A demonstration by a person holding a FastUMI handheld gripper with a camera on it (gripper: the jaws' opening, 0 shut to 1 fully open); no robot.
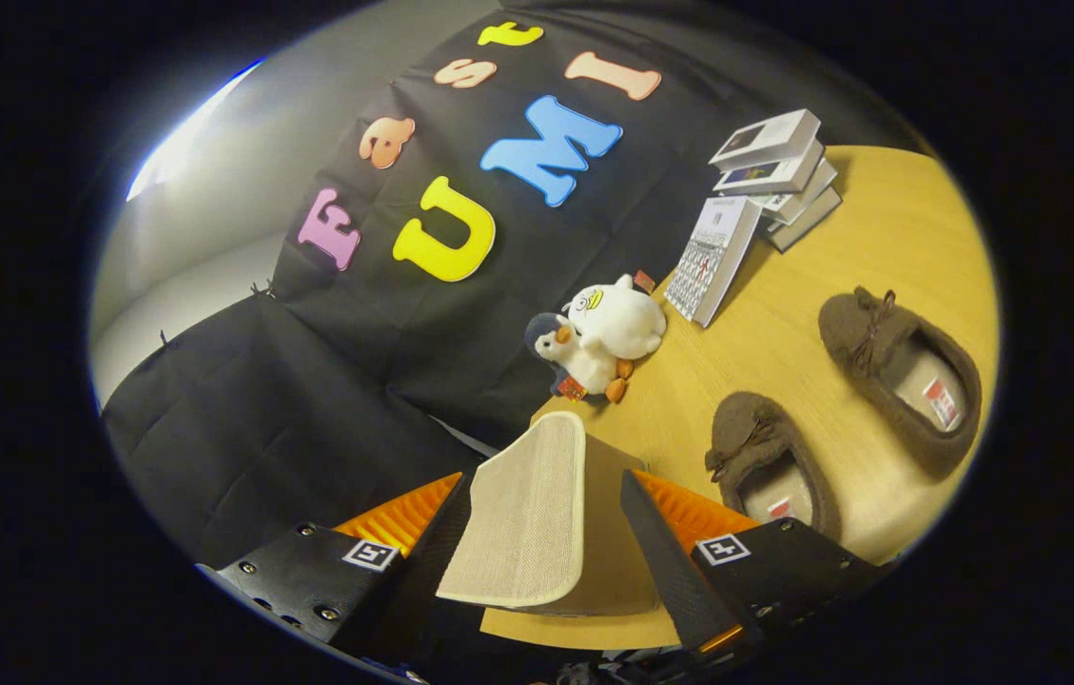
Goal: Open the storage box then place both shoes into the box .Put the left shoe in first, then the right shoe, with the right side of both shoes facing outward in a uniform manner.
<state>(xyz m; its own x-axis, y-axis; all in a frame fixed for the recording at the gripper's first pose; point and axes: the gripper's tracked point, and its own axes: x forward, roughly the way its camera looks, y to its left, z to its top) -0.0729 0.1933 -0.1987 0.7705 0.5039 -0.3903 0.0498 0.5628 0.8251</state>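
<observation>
Between the gripper (546, 533) fingers sits a beige woven flap (525, 518), the lid of the storage box; both fingers appear pressed against its sides, clenched on it. Beyond them, two brown slippers (770, 466) (903, 376) lie apart on the wooden table (784, 333). Two plush toys (598, 347) rest at the cloth wall, near a calendar (712, 257) and stacked boxes (779, 176)

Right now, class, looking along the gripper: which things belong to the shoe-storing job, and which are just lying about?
Job:
- gripper, fingers either side of the beige storage box lid
- two brown slippers

Lying about:
- plush penguins
- desk calendar
- stack of boxes
- wooden table
</observation>
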